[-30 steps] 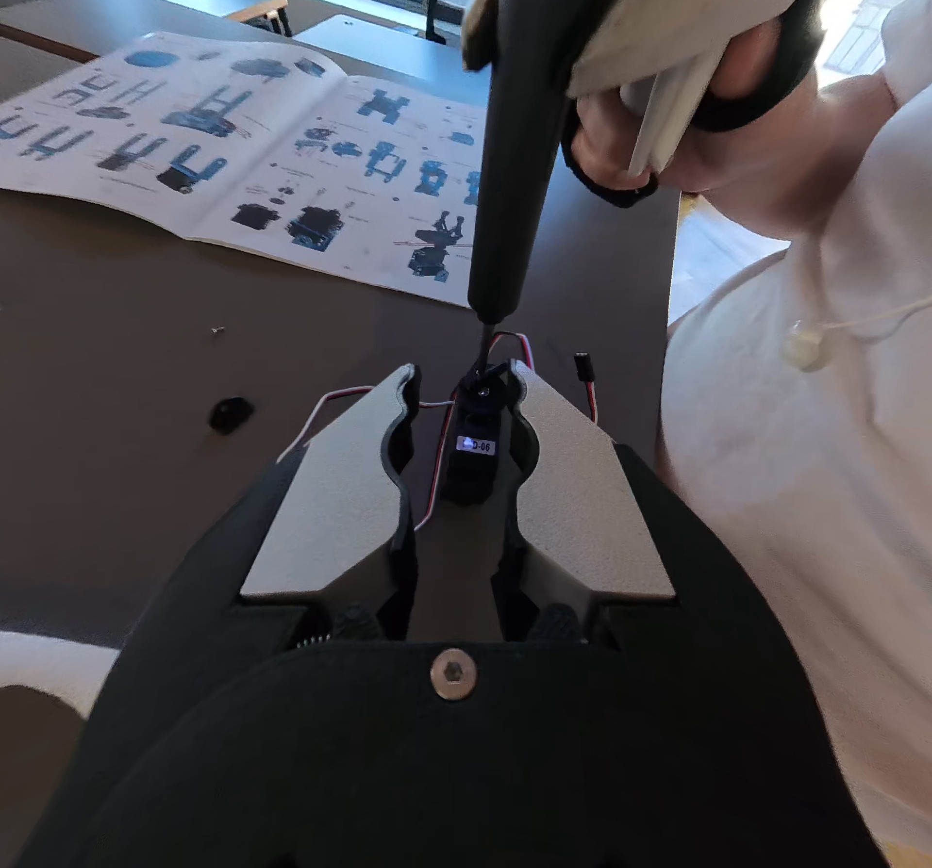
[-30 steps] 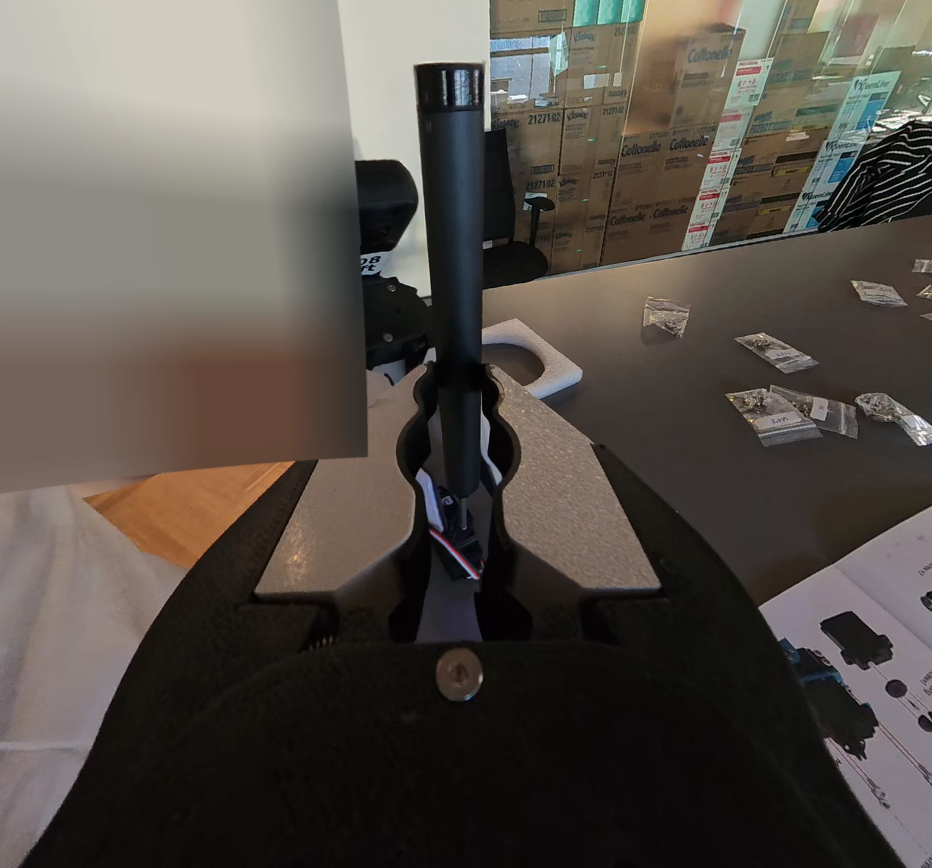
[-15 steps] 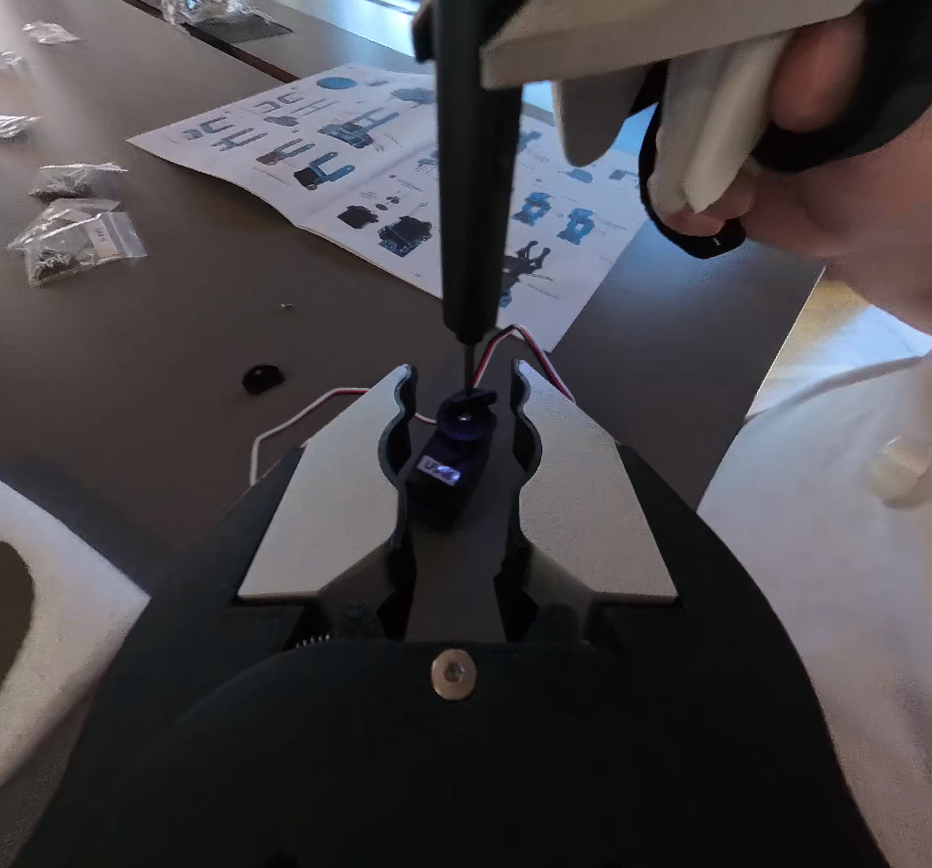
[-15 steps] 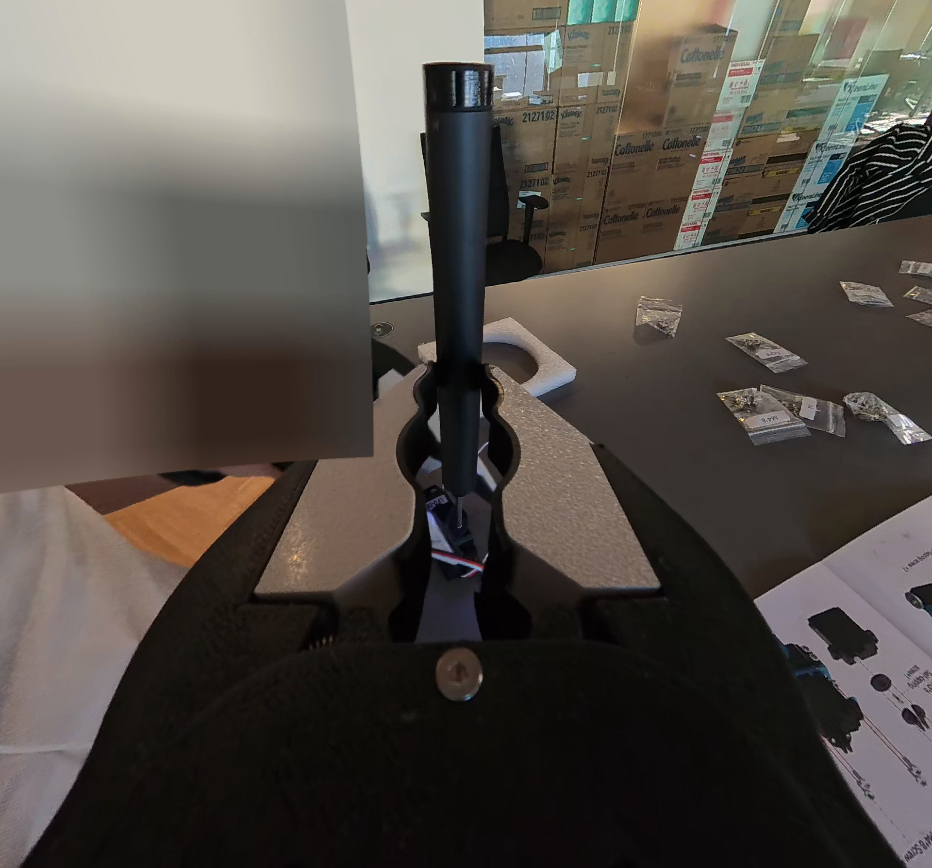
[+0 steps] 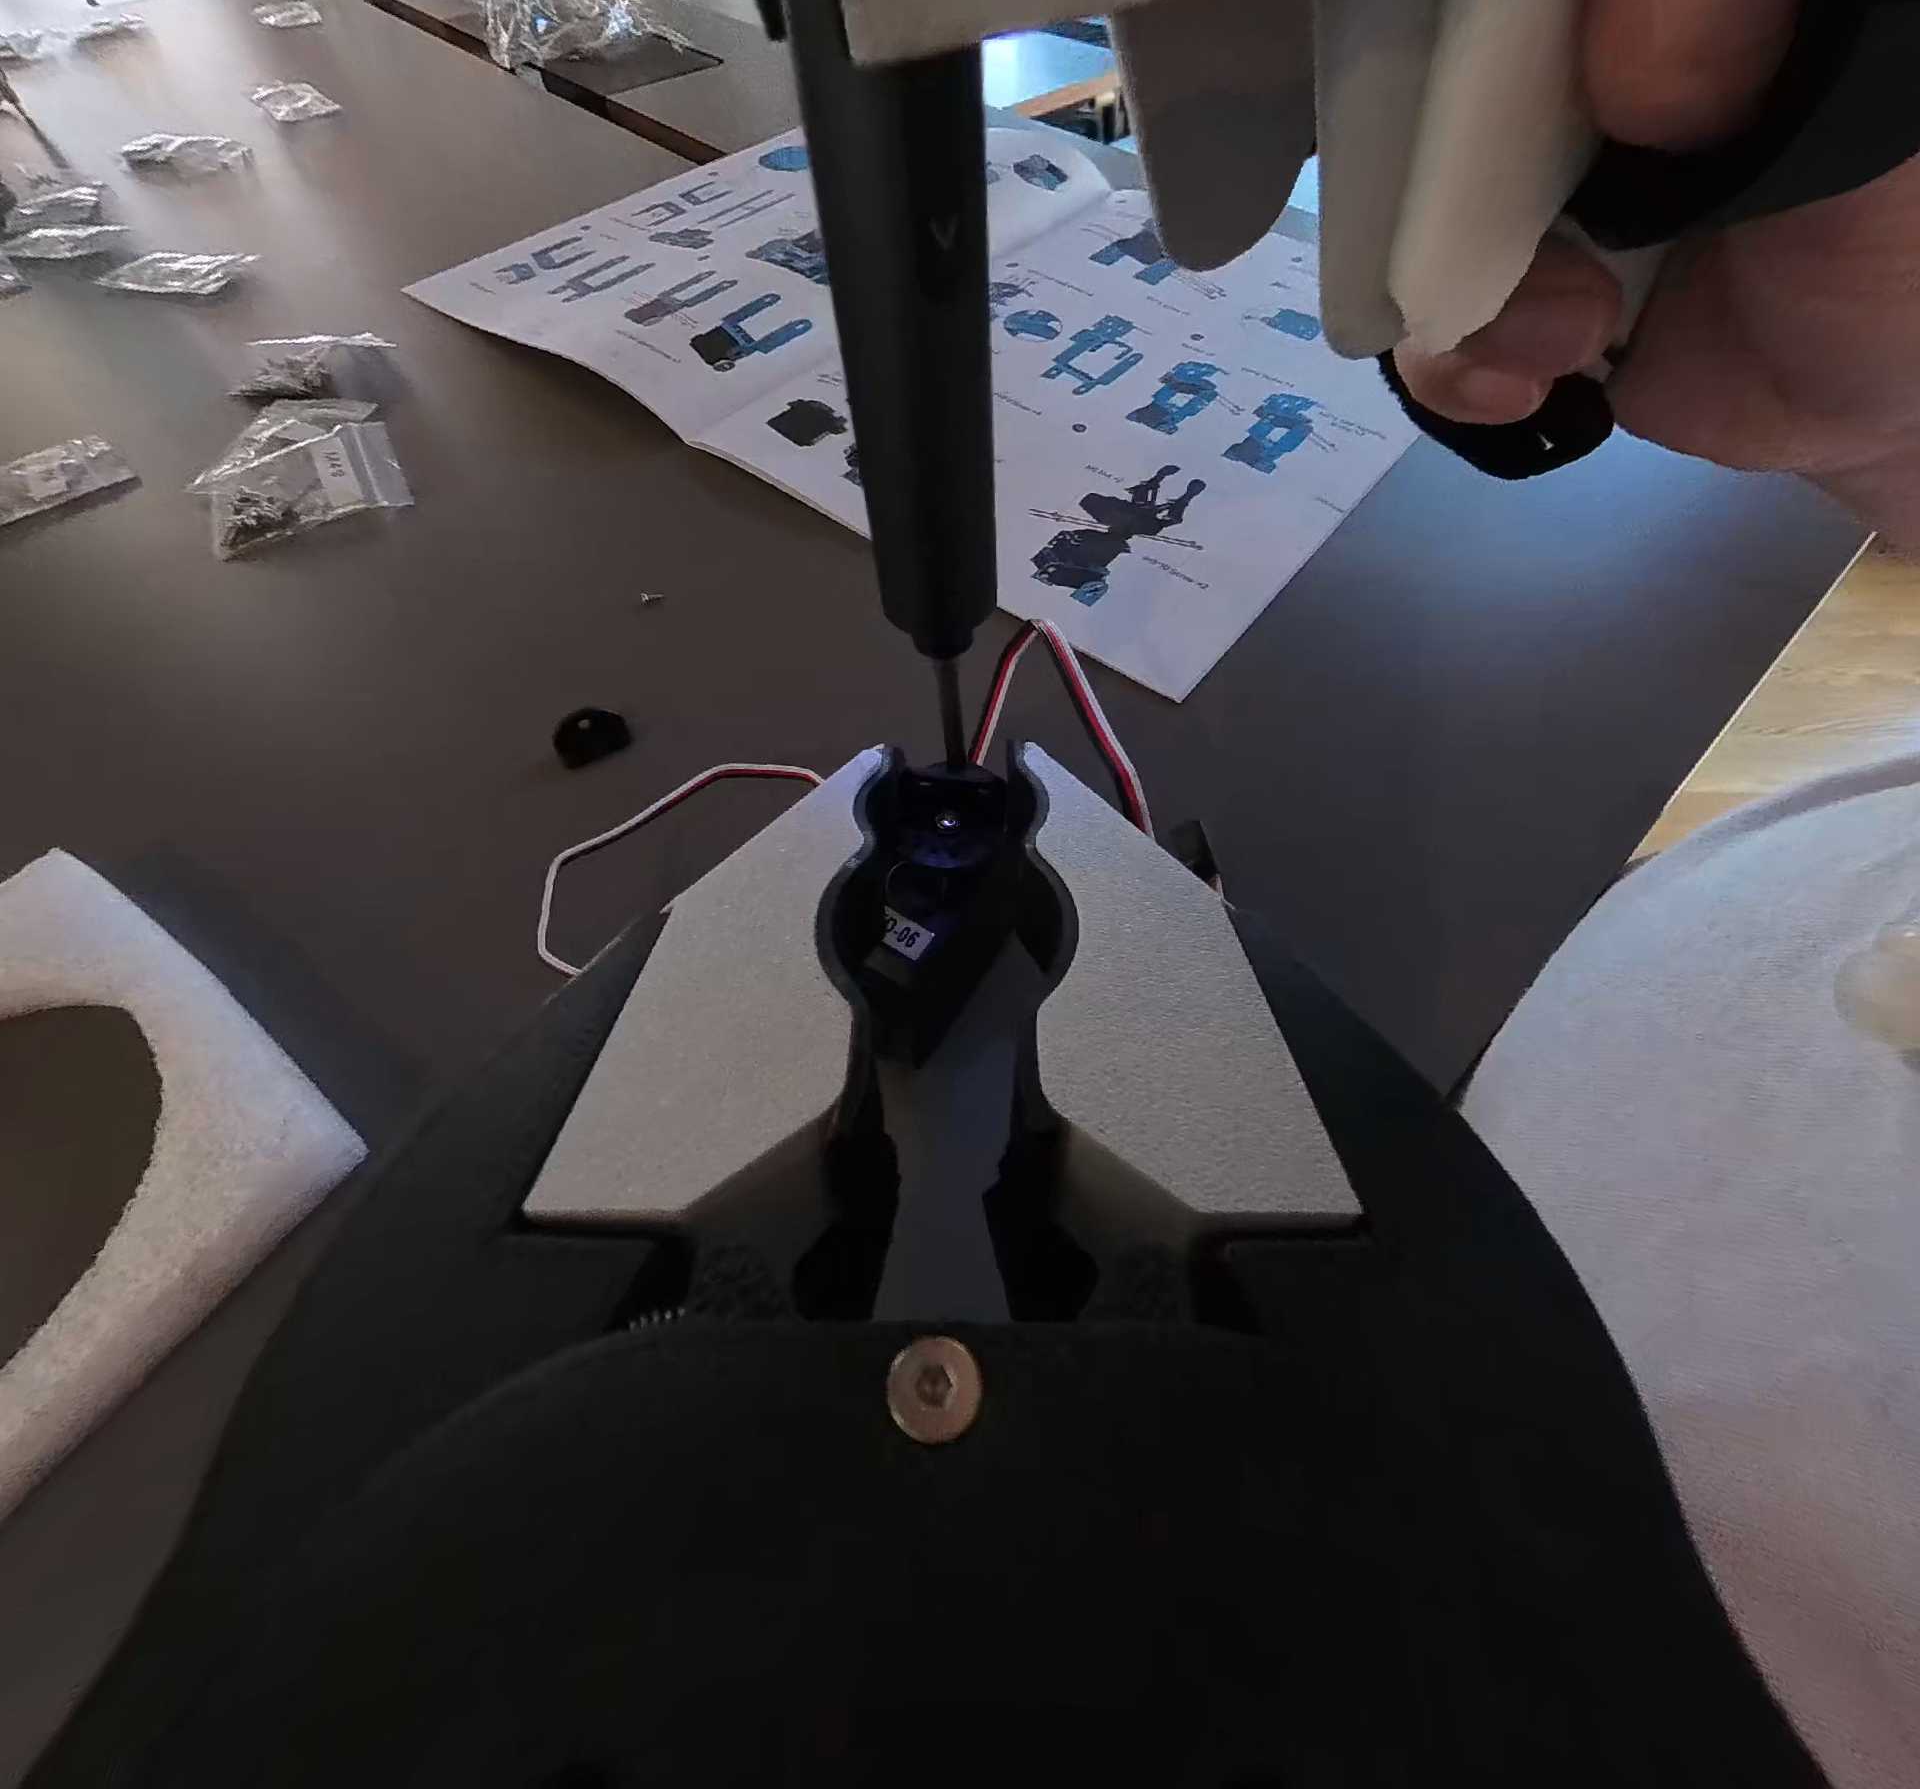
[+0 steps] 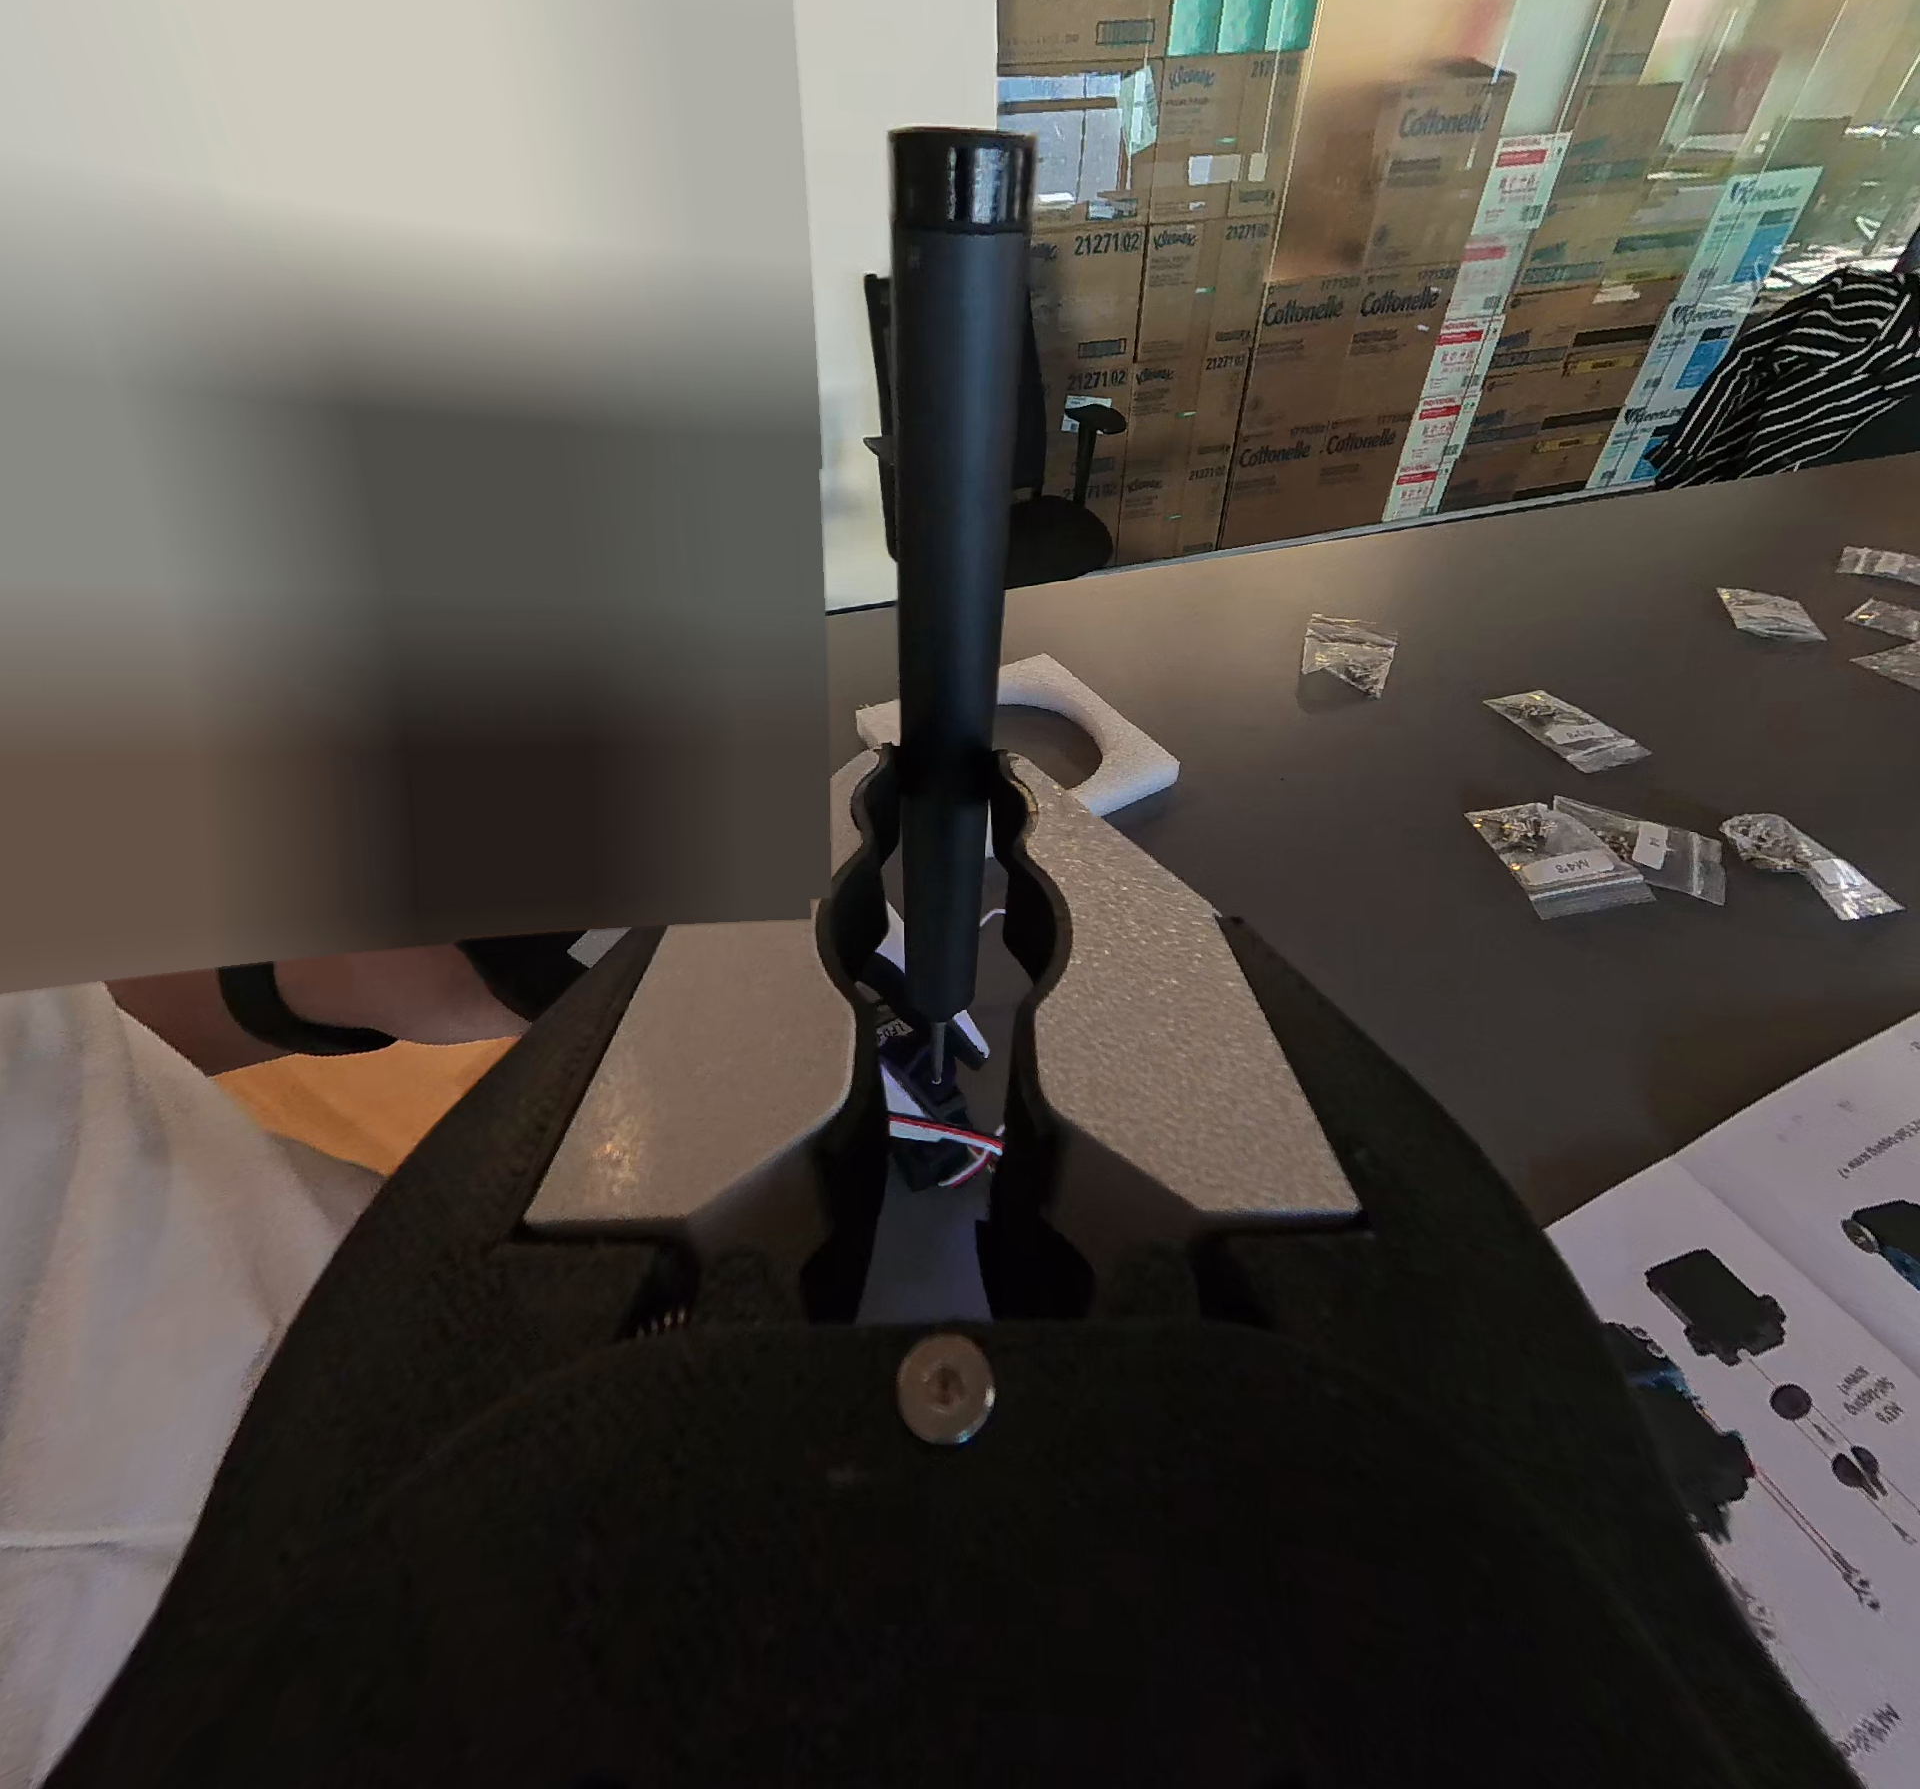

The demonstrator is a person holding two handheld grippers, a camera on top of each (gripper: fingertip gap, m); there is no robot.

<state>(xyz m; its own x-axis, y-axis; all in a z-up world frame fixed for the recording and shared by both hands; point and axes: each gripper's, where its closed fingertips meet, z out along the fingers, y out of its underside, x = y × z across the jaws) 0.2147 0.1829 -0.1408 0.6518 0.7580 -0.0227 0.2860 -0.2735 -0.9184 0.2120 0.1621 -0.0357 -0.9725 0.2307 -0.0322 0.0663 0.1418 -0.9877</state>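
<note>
My left gripper (image 5: pixel 943 771) is shut on a small dark blue servo motor (image 5: pixel 925 918) with red, black and white wires (image 5: pixel 675 804) trailing onto the dark table (image 5: pixel 312 700). My right gripper (image 6: pixel 943 771) is shut on a black pen-shaped screwdriver (image 6: pixel 956 513), held upright. Its thin bit (image 5: pixel 948 711) touches the top of the servo. The screwdriver body (image 5: pixel 914 285) shows in the left wrist view, coming down from above. The servo (image 6: pixel 930 1105) shows below the bit in the right wrist view.
An open instruction booklet (image 5: pixel 1039 357) lies on the table beyond the servo. Several small bags of screws (image 5: pixel 301 482) lie at the left. A small black part (image 5: pixel 590 733) and a loose screw (image 5: pixel 651 598) lie near the wires. White foam (image 5: pixel 156 1095) sits at the near left. A person in white is at the right. Across from one pair of fingers to the other is roughly 10 centimeters.
The left gripper has turned and lifted the servo so its top faces more upward. The bit has closed down onto the servo's top. The view has swung toward the bags.
</note>
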